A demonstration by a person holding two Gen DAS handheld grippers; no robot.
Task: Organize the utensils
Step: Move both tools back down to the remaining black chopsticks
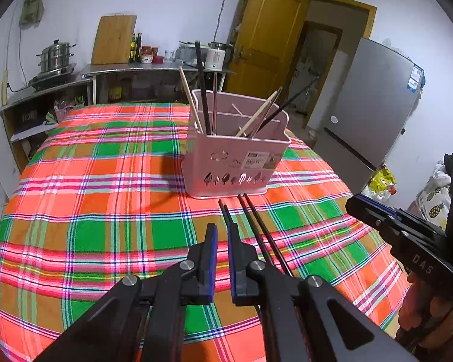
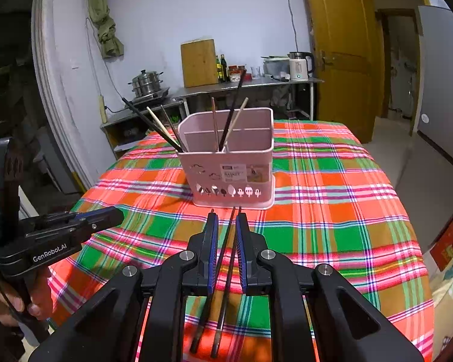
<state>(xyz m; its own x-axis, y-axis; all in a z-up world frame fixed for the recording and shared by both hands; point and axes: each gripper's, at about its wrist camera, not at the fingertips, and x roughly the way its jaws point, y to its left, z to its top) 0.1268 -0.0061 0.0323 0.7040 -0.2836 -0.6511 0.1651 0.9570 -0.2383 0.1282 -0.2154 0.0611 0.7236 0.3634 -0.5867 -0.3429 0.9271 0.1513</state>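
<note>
A pink utensil basket stands upright on the plaid tablecloth, holding several dark and light chopsticks. Dark chopsticks lie on the cloth in front of it, pointing at the basket. My left gripper is open and empty just above the cloth, with the left pair beside its right finger. In the right wrist view two dark chopsticks lie between the open fingers of my right gripper, not clamped. The right gripper also shows in the left wrist view, the left in the right view.
A steel counter along the back wall carries a steamer pot, a cutting board, bottles and a kettle. A yellow door and a grey fridge stand to the right. The table edge falls off on the right.
</note>
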